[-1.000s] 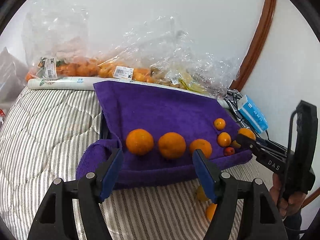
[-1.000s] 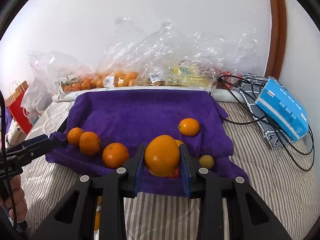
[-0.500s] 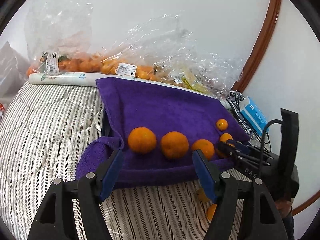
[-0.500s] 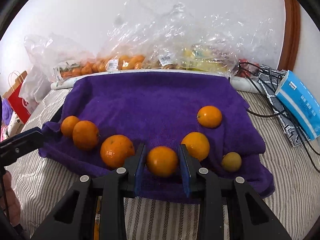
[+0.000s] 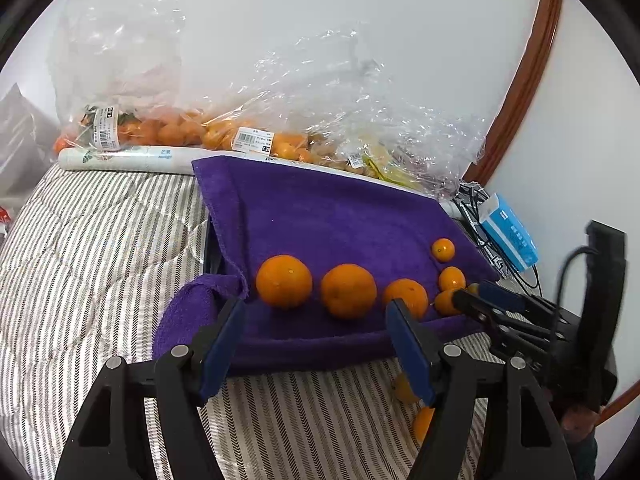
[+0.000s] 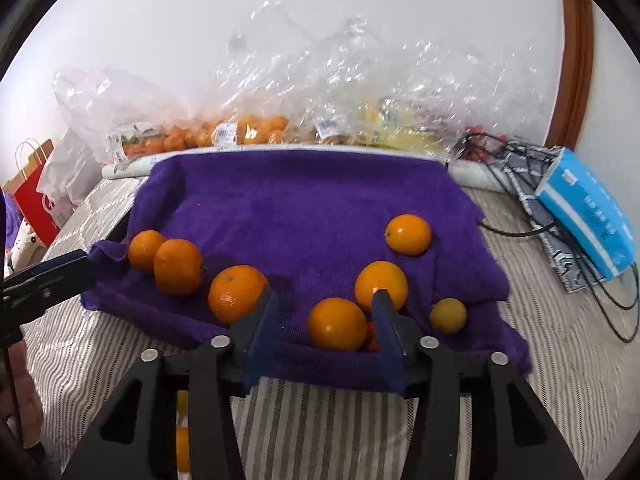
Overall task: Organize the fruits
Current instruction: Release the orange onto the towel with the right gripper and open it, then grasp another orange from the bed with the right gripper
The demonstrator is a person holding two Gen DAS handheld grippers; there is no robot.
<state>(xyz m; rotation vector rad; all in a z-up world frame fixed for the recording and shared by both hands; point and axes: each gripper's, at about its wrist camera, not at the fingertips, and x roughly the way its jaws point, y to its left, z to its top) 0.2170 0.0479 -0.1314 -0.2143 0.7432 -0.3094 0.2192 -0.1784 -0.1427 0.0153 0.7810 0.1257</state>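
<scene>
A purple towel [image 6: 304,208] lies on the striped bed with several oranges on it. Three large oranges [image 6: 178,266] sit in a row at its left front; they also show in the left wrist view [image 5: 348,290]. My right gripper [image 6: 324,316] is open, and a small orange [image 6: 337,323] rests on the towel between its jaws, free of them. Two more small oranges [image 6: 408,234] and a yellowish fruit [image 6: 448,315] lie to the right. My left gripper [image 5: 316,336] is open and empty, just before the towel's front edge [image 5: 320,344].
Clear plastic bags of oranges [image 5: 168,132] line the wall behind the towel. A blue box [image 6: 584,208] and black cables [image 6: 520,232] lie at the right. Two oranges [image 5: 422,420] lie on the striped cover [image 5: 100,248] below the towel. A red paper bag [image 6: 34,196] stands far left.
My right gripper carried the small orange down to the towel's front and opened, leaving it there. My left gripper stayed open and barely moved.
</scene>
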